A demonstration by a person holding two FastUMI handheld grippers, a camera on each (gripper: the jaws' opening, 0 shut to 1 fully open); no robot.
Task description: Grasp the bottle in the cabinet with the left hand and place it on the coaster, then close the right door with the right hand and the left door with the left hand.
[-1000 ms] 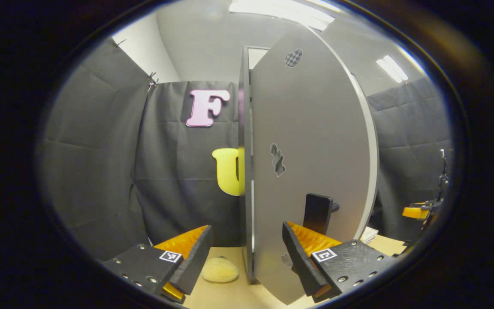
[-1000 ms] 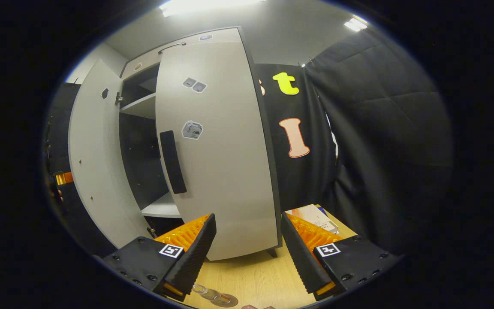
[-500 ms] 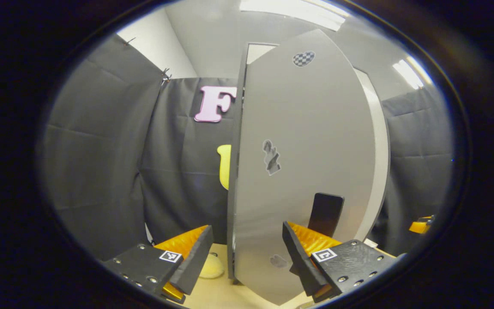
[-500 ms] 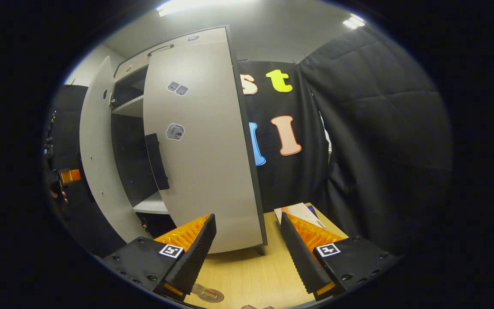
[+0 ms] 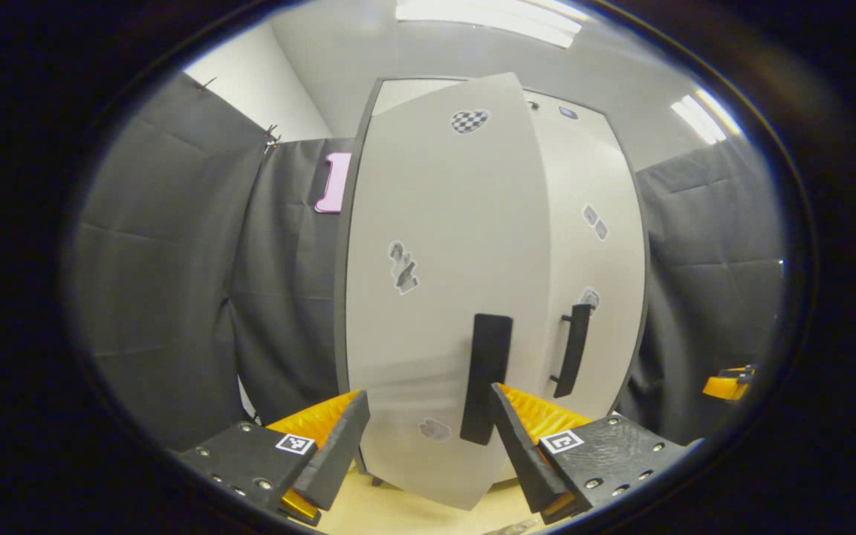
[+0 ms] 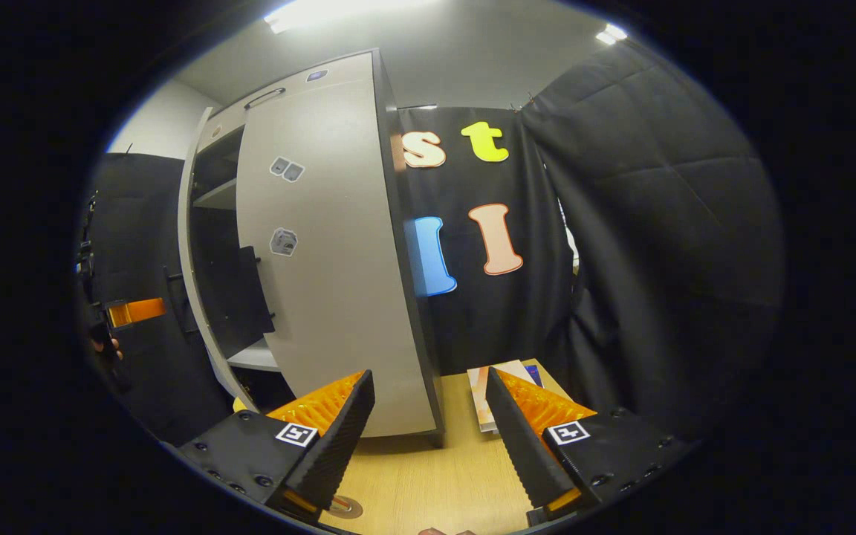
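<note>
The left door [image 5: 435, 297] stands just ahead of my left gripper [image 5: 428, 438], nearly shut, its handle by my right finger. The right door [image 6: 324, 282] looks closed. Both grippers gape, holding nothing. I can't make out the bottle; only the last push remains.

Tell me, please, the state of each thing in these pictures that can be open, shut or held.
Left door: nearly shut, a gap remains in the right gripper view.
Right door: shut or almost shut.
Left gripper: jaws open, empty, close in front of the left door.
Right gripper: jaws open, empty, apart from the cabinet.
Cabinet: partly open inside, shelves visible through the gap.
Booklet: lying flat on the table.
</note>
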